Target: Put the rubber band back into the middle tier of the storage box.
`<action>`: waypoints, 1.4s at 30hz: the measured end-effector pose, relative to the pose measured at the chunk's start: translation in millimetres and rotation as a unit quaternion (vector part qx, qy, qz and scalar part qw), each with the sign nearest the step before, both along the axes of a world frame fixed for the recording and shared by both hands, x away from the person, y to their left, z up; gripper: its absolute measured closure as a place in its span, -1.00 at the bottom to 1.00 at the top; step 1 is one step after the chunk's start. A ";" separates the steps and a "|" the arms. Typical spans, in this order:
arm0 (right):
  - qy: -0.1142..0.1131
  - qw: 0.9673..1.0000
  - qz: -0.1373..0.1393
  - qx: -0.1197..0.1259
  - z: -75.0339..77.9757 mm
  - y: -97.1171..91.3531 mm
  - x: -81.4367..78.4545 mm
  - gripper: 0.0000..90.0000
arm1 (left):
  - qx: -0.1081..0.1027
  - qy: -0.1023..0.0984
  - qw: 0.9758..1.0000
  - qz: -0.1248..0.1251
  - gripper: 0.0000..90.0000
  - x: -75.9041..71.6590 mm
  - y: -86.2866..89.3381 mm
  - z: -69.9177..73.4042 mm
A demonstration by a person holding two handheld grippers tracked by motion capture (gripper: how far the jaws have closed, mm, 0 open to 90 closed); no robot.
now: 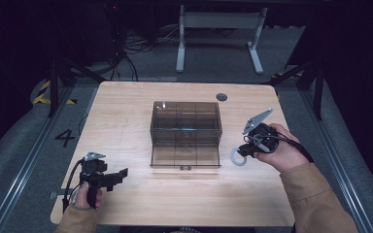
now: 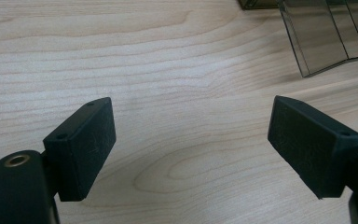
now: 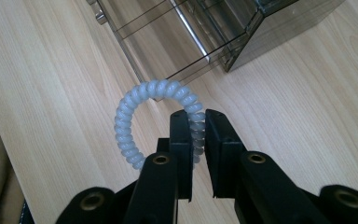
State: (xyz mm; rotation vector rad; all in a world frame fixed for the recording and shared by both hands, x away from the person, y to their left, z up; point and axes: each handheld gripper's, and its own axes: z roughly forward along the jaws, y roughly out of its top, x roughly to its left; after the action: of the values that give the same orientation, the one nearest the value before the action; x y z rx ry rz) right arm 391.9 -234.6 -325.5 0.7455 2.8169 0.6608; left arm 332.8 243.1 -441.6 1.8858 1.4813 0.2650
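Note:
A pale blue spiral hair tie (image 3: 135, 112) hangs as a ring from my right gripper (image 3: 197, 122), whose jaws are shut on its right side. In the high view the hair tie (image 1: 238, 157) sits just right of the smoky clear drawer box (image 1: 186, 133), with the right gripper (image 1: 246, 149) held above the table. The box's bottom drawer (image 1: 185, 157) is pulled out toward the front. My left gripper (image 1: 122, 173) rests low near the front left of the table. Its jaws stand wide apart with nothing between them, and its black pads (image 2: 81, 147) frame bare wood.
The wooden table (image 1: 126, 107) has a round grey grommet (image 1: 221, 97) at the back. A corner of the drawer box (image 2: 326, 35) is at the upper right of the left gripper view. White table legs (image 1: 180, 46) and cables lie on the floor beyond.

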 end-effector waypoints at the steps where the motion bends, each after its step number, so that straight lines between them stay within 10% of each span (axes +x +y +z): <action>1: -0.001 1.000 0.003 0.001 0.2 0.5 0.7 0.83 | 0.000 0.000 1.000 -0.001 -0.65 -0.1 0.0 0.1; 42: -0.013 0.998 0.053 0.010 18.0 68.3 27.8 0.83 | -0.004 -0.002 1.000 0.013 -0.65 -7.0 9.7 0.6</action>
State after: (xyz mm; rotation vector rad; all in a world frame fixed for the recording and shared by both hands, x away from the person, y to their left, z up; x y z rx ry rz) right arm 419.7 -166.4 -307.5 0.5902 2.8467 0.7110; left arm 325.9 252.8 -441.0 1.8587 1.5025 0.2744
